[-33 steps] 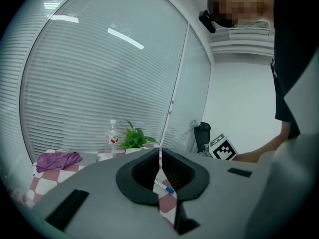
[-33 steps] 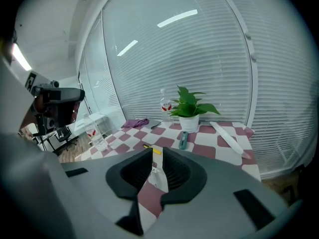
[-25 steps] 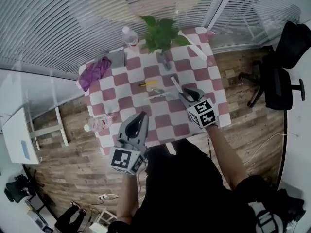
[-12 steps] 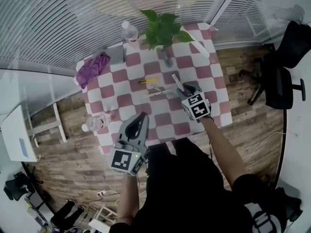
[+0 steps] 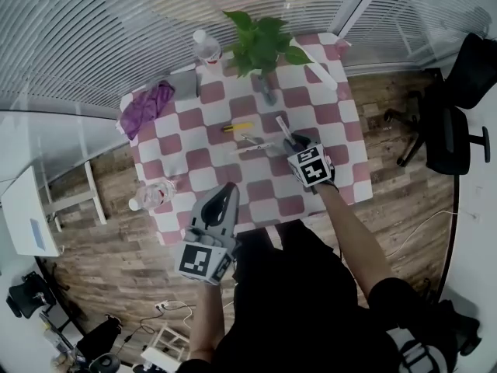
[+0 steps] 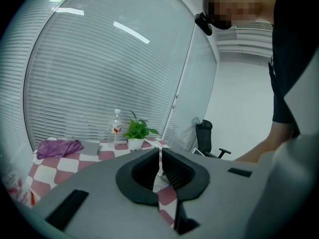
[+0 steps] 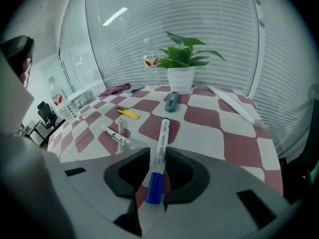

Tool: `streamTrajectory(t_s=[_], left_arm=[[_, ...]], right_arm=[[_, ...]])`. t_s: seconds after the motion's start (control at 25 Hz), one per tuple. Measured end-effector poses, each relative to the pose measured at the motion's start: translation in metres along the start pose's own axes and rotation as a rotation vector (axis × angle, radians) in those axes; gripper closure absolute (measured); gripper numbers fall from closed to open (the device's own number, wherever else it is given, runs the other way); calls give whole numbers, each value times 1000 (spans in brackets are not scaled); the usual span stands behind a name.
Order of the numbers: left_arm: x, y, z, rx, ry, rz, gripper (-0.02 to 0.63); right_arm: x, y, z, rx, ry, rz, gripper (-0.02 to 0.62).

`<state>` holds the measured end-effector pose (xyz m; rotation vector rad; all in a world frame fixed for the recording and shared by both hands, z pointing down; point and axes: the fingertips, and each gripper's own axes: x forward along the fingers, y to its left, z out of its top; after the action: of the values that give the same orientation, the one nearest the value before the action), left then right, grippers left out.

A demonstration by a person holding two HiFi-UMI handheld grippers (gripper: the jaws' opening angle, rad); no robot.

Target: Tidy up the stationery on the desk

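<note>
1. The white plastic marker with a blue cap (image 7: 162,133) lies on the pink-and-white checked desk (image 7: 239,138), right of the middle, with its blue end towards the person.
2. The right gripper (image 7: 157,151) has just been closing, and its fingers now pinch the barrel just above the cap.
3. The marker looks light, stiff and smooth, so it may roll or pivot in the grip. A hold nearer mid-barrel would likely balance better.
4. The left gripper (image 6: 160,152) hovers with its fingers together, holding nothing.
</note>
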<state>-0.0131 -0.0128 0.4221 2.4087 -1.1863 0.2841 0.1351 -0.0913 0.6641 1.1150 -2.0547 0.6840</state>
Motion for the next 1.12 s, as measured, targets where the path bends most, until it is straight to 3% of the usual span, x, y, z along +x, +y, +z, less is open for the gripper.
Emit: streamTrajectory(t_s=[0.52, 0.76, 1.12], left_arm=[[-10, -4, 0, -7, -3, 46, 563], [-21, -7, 3, 2, -13, 71, 563], [-42, -6, 4, 9, -31, 96, 563]], right_arm=[[3, -9, -8, 80, 9, -8, 505], [2, -6, -8, 47, 10, -14, 514], [-24, 0, 7, 94, -65, -31, 514]])
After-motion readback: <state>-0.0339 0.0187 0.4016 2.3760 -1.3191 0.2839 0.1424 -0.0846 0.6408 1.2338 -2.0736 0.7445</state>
